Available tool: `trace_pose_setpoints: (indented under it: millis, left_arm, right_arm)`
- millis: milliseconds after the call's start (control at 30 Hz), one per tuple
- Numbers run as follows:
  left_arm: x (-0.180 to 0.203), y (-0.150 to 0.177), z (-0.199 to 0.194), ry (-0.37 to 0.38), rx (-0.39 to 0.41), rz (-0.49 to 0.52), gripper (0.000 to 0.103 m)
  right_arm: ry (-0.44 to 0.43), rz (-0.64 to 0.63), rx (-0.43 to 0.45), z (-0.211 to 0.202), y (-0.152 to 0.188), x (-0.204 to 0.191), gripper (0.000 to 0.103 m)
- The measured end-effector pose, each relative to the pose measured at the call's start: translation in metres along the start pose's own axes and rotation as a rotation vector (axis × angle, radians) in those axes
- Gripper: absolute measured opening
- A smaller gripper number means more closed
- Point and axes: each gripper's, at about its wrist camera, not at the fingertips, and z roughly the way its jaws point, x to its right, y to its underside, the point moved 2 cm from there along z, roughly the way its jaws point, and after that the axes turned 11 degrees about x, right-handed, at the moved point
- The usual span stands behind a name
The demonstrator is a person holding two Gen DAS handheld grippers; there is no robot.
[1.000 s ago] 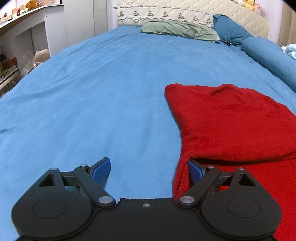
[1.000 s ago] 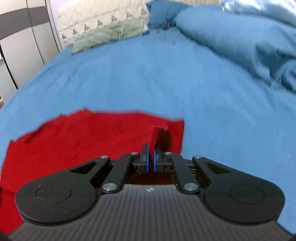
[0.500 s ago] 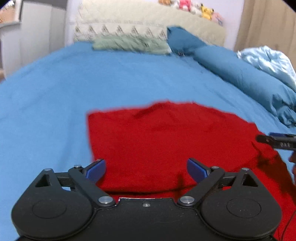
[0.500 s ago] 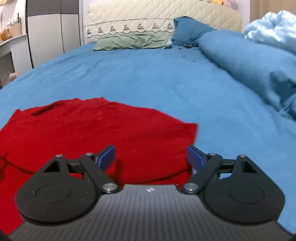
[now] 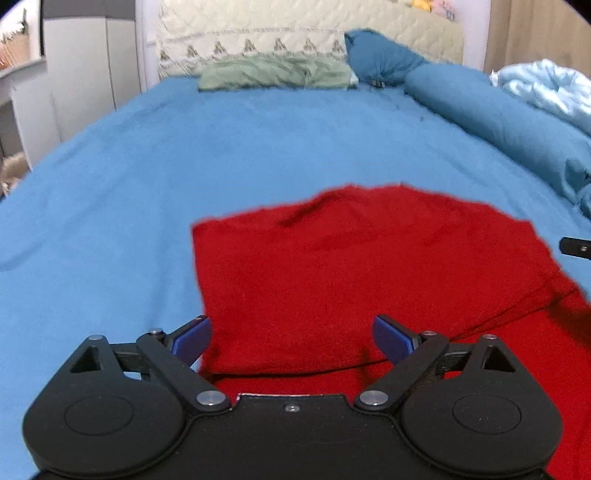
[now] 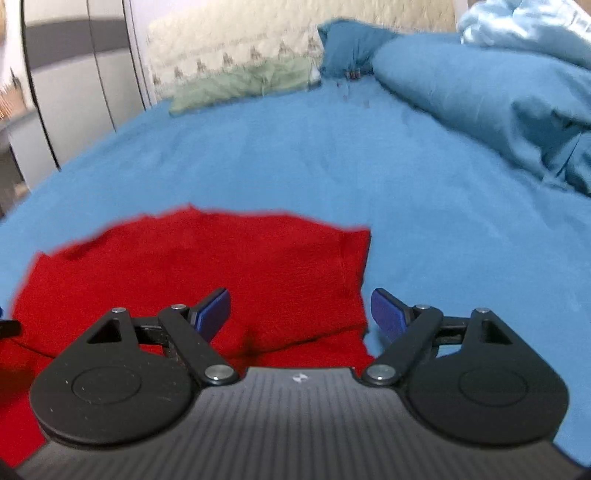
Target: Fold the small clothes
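A red knit garment [image 5: 362,266] lies folded over on the blue bedsheet [image 5: 184,155], its upper layer ending in an edge near the camera. My left gripper [image 5: 291,338] hovers open above the garment's near left part, nothing between its blue pads. In the right wrist view the same red garment [image 6: 207,266] fills the lower left, its right corner under the gripper. My right gripper [image 6: 301,308] is open above that right edge, holding nothing. A black tip of the right gripper [image 5: 576,247] shows at the left wrist view's right border.
At the head of the bed lie a green pillow [image 5: 273,72], a dark blue pillow [image 5: 380,55] and a quilted cream headboard [image 5: 295,33]. A rolled blue duvet [image 6: 498,96] runs along the right side. White cupboards [image 6: 74,85] stand to the left.
My right gripper was shut on the garment's corner a second ago; it has let go and stands wide open. The left gripper swung right and rose, from the garment's left edge to over it.
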Motion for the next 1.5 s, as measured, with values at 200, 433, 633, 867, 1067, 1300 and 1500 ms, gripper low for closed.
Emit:
trace_pose_setpoints:
  millis: [200, 433, 633, 867, 1067, 1300, 1500]
  left_arm:
    - [0.01, -0.037, -0.094, -0.043, 0.087, -0.025, 0.097]
    - [0.042, -0.056, -0.211, -0.073, 0.191, -0.026, 0.103]
    - [0.057, -0.033, -0.288, -0.035, 0.221, -0.036, 0.103]
    - [0.043, 0.038, -0.312, -0.083, 0.14, -0.085, 0.103]
    - [0.024, 0.114, -0.284, -0.103, 0.011, -0.164, 0.101]
    - [0.007, 0.166, -0.245, -0.143, -0.1, -0.222, 0.074]
    - [0.004, 0.178, -0.227, -0.16, -0.155, -0.206, 0.063]
  right_arm:
    - [-0.025, -0.053, 0.052, -0.096, -0.048, -0.002, 0.099]
    - [-0.1, -0.069, 0.098, -0.216, -0.081, -0.009, 0.099]
    - [-0.156, -0.074, 0.092, -0.298, -0.077, -0.018, 0.1]
    - [-0.131, -0.084, 0.025, -0.346, -0.02, -0.022, 0.1]
    - [-0.089, -0.018, -0.084, -0.344, 0.057, -0.017, 0.1]
    - [0.011, 0.096, -0.144, -0.326, 0.131, -0.004, 0.096]
    - [0.078, 0.06, -0.213, -0.31, 0.15, -0.003, 0.084]
